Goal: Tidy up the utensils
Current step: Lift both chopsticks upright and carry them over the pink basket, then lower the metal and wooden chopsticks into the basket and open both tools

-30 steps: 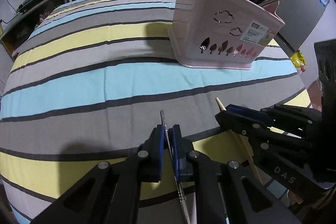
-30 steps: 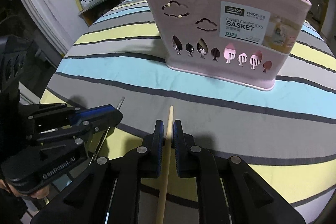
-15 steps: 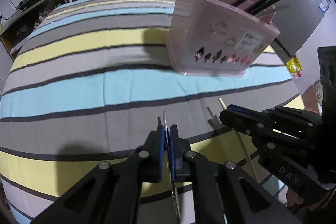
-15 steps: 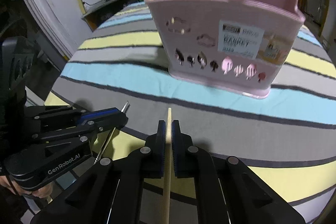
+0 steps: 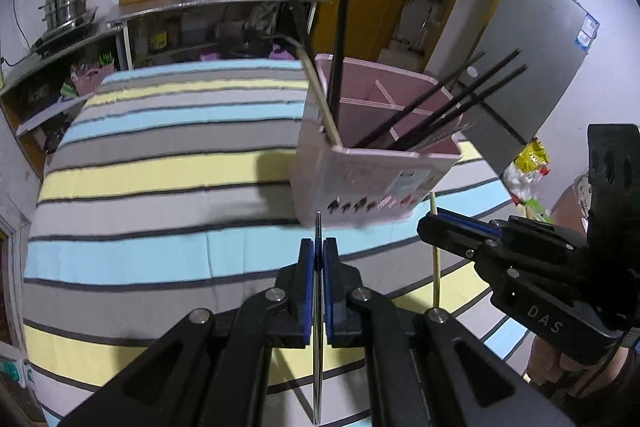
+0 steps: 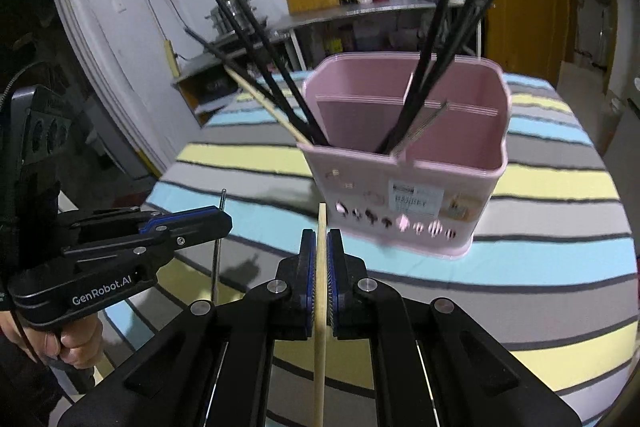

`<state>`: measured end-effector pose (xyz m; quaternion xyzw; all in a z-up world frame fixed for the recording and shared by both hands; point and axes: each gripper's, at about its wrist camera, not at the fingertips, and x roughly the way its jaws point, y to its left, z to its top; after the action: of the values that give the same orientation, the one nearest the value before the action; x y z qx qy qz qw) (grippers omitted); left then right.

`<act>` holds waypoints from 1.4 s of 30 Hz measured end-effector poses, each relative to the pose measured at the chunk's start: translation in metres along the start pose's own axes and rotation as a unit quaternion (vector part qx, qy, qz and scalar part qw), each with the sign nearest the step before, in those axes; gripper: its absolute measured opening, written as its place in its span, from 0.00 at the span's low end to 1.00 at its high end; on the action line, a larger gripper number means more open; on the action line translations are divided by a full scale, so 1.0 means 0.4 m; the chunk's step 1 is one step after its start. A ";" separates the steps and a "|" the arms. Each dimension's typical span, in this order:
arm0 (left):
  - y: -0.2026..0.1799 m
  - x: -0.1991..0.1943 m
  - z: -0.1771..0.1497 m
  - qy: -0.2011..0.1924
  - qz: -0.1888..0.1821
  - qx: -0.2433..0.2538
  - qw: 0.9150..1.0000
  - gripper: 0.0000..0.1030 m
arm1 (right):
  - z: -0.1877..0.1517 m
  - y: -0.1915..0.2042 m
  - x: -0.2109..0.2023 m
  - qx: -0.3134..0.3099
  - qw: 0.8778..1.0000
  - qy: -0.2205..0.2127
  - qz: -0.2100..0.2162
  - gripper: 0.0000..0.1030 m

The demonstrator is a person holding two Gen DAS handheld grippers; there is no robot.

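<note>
In the left wrist view, the left gripper point(image 5: 319, 259) has its blue pads pressed onto a thin metal chopstick point(image 5: 318, 327), whose shaft runs up between the fingers with its tip poking out toward the pink basket point(image 5: 360, 183). The basket stands on the striped cloth point(image 5: 160, 187) just beyond that tip, divided into compartments; black chopsticks point(image 5: 460, 103) lean in its right part, and a wooden stick and another black one lean at its left corner. At the right, the right gripper point(image 5: 430, 227) pinches a wooden chopstick point(image 5: 436, 267) that hangs clear of the cloth. In the right wrist view, the right gripper point(image 6: 321, 259) is closed on the wooden chopstick point(image 6: 320, 327), which passes straight between its pads and points at the front wall of the basket point(image 6: 420, 195). Black chopsticks point(image 6: 440, 47) fan out of the middle compartment, and more lean out at the left corner beside a wooden one. To the left, the left gripper point(image 6: 226, 221), held by a hand point(image 6: 76, 343), grips the metal chopstick point(image 6: 218, 251) upright above the cloth point(image 6: 540, 267).
</note>
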<state>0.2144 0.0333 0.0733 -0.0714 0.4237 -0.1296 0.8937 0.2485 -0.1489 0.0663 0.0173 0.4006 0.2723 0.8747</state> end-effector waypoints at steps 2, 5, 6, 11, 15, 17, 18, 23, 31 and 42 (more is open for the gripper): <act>-0.007 -0.012 0.008 -0.008 -0.002 0.002 1.000 0.05 | 0.009 0.006 -0.013 -0.002 1.000 -0.009 0.000 0.05; -0.009 -0.034 0.025 -0.022 -0.004 0.004 1.000 0.05 | 0.020 0.011 -0.039 -0.003 1.000 -0.025 -0.001 0.05; -0.011 -0.039 0.033 -0.028 -0.004 0.006 1.000 0.05 | 0.026 0.010 -0.045 -0.003 1.000 -0.031 -0.002 0.05; -0.023 -0.067 0.054 -0.045 -0.003 0.012 0.999 0.05 | 0.038 0.007 -0.070 -0.004 0.999 -0.053 -0.009 0.05; -0.025 -0.070 0.052 -0.045 -0.002 0.010 0.999 0.05 | 0.029 0.006 -0.087 -0.004 0.998 -0.058 -0.011 0.05; -0.026 -0.073 0.047 -0.044 -0.002 0.008 0.999 0.05 | 0.019 0.006 -0.096 -0.005 0.998 -0.058 -0.011 0.05; -0.026 -0.074 0.045 -0.045 -0.002 0.008 0.999 0.05 | 0.015 0.005 -0.100 -0.005 0.998 -0.058 -0.010 0.05; -0.033 -0.088 0.027 -0.044 0.000 0.008 0.999 0.05 | -0.007 0.010 -0.129 -0.010 0.998 -0.060 -0.013 0.05; -0.048 -0.111 0.000 -0.035 0.005 0.012 0.999 0.05 | -0.032 0.009 -0.177 -0.011 0.998 -0.057 -0.021 0.05; -0.067 -0.149 0.016 -0.046 -0.011 0.003 0.999 0.05 | -0.018 0.006 -0.216 0.000 0.995 -0.094 -0.013 0.05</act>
<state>0.1786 0.0252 0.1276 -0.0788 0.3812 -0.1372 0.9108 0.1964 -0.1908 0.1218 0.0374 0.3169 0.2576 0.9120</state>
